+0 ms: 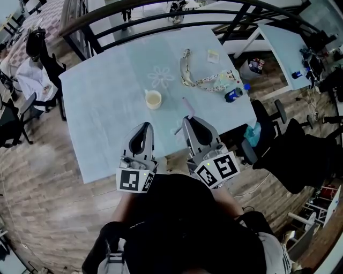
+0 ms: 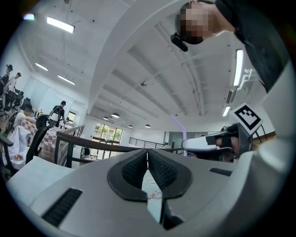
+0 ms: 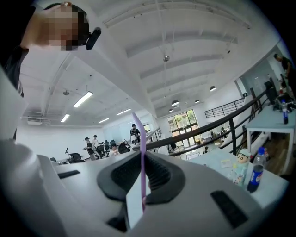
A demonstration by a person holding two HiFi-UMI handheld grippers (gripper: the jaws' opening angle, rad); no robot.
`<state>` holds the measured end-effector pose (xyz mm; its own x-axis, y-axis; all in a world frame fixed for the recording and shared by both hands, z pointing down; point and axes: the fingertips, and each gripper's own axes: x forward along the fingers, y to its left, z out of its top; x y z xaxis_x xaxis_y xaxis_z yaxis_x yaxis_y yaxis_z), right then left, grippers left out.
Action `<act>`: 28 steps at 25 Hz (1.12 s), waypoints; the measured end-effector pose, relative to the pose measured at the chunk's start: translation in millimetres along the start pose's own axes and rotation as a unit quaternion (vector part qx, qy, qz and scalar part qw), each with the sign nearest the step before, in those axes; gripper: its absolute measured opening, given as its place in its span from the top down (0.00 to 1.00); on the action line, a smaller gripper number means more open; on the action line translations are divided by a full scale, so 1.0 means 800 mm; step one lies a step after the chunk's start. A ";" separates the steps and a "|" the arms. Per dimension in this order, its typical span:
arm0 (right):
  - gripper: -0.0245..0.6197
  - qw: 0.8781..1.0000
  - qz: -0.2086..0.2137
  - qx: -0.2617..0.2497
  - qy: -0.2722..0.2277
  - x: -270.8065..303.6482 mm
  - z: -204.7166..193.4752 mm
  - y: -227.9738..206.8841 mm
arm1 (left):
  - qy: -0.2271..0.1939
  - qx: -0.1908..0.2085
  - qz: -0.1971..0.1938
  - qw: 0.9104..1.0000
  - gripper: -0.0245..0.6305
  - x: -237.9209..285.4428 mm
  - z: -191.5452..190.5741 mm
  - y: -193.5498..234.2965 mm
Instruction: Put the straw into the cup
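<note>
Nearest the camera is the person's dark-clothed torso, with both arms reaching forward over the near edge of the pale blue desk (image 1: 102, 112).

The left claw (image 1: 143, 128) sits on the near side of the small cream-coloured round cup (image 1: 153, 99), clear of it. In the left gripper view its dark ribbed pads (image 2: 159, 169) are pressed together at the tips with nothing between them.

The right claw (image 1: 188, 121) lies near and to the right of the cup, beside the left claw. In the right gripper view its jaws pinch the thin purple plastic straw (image 3: 142, 152) at its lower part, and the straw stands upright above the pads. In the head view the straw's free end extends past the jaw tips, to the right of the cup and apart from it.

The cup stands upright on the desk with its mouth open, and the straw is outside it.

Just beyond the cup is a faint white flower outline (image 1: 161, 77) on the desk surface. To the far right of the cup lies a patterned strap (image 1: 201, 81). Further right of the cup, near the desk edge, is a blue plastic bottle (image 1: 234, 94), which the right gripper view shows standing upright.

A dark metal railing (image 1: 161, 16) runs beyond the desk's far edge, well past the cup.
</note>
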<state>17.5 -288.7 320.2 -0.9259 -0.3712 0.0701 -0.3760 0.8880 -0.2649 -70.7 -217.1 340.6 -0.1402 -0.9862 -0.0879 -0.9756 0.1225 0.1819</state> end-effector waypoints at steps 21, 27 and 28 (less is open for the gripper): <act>0.91 0.998 0.044 -0.034 0.034 0.166 -0.001 -0.025 | 0.006 -0.005 0.058 0.998 0.94 0.072 -0.016 0.105; 0.91 0.996 0.066 -0.021 0.057 0.201 -0.025 -0.045 | 0.018 0.001 0.090 0.996 0.94 0.081 -0.032 0.116; 0.91 0.996 0.069 -0.020 0.061 0.206 -0.030 -0.048 | 0.020 -0.001 0.098 0.995 0.94 0.082 -0.036 0.119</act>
<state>-122.0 -377.4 364.7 -0.9656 -0.2109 0.1523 -0.2434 0.9391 -0.2427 -167.9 -273.5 380.5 -0.3204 -0.9472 -0.0110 -0.9299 0.3123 0.1943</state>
